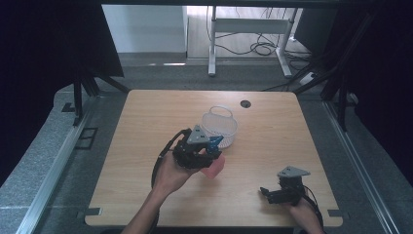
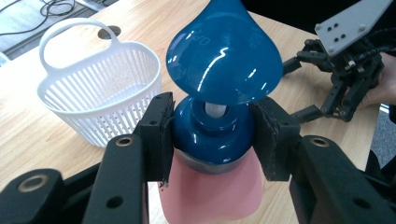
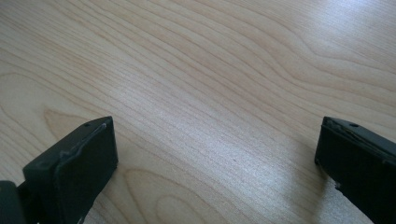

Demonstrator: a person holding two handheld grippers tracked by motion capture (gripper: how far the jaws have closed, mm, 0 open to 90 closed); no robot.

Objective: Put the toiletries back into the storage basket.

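My left gripper [image 1: 208, 152] [image 2: 212, 135] is shut on the blue collar of a pump bottle, a pink body [image 2: 210, 198] under a glossy blue pump head [image 2: 224, 51]. In the high view the pink bottle [image 1: 214, 166] hangs just in front of a white slatted basket [image 1: 220, 125] with a loop handle. In the left gripper view the basket [image 2: 102, 88] stands to the left of the bottle. My right gripper [image 1: 267, 193] [image 3: 215, 154] rests low over the table near the front right, jaws wide open with bare wood between them. It also appears far right in the left gripper view [image 2: 343, 74].
The wooden table [image 1: 146, 126] has a round cable hole [image 1: 245, 103] behind the basket. Dark frame posts stand at both sides. A white desk frame and cables lie on the floor beyond the table's far edge.
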